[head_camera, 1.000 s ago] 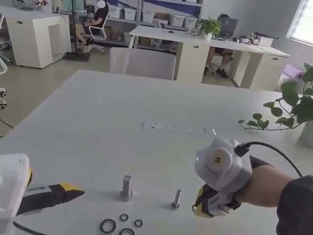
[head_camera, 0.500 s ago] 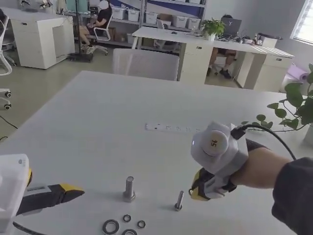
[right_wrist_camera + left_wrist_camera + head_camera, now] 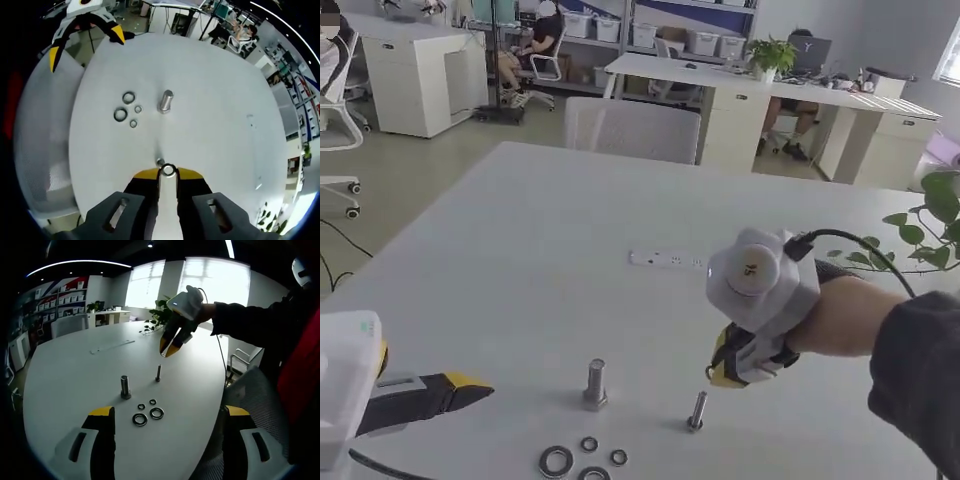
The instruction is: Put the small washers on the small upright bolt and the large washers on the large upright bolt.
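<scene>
Jaws of the right tool (image 3: pixel 718 375) are clamped together on a washer (image 3: pixel 168 170), which is gripped at the very tips. This tool hangs in the air over the small bolt (image 3: pixel 696 410), tips pointing down, with a clear gap above the bolt head in the left gripper view. In the right gripper view the bolt head sits just beyond the washer.

Left tool (image 3: pixel 85 50) is held low at the near left edge of the bench (image 3: pixel 570 250), jaws spread wide apart and gripping nothing.

Both bolts stand upright on the bench, heads down. The large bolt (image 3: pixel 595 385) stands to the left of the small bolt, near it but not touching.

Four loose parts lie flat on the bench in a tight cluster in front of the large bolt, on the person's side:
- two large washers (image 3: pixel 120 115)
- two small washers (image 3: pixel 138 108)

Neither bolt carries a washer.

Farther back on the bench lies a white power strip (image 3: pixel 665 260); a plant (image 3: pixel 930 220) stands at the right edge
</scene>
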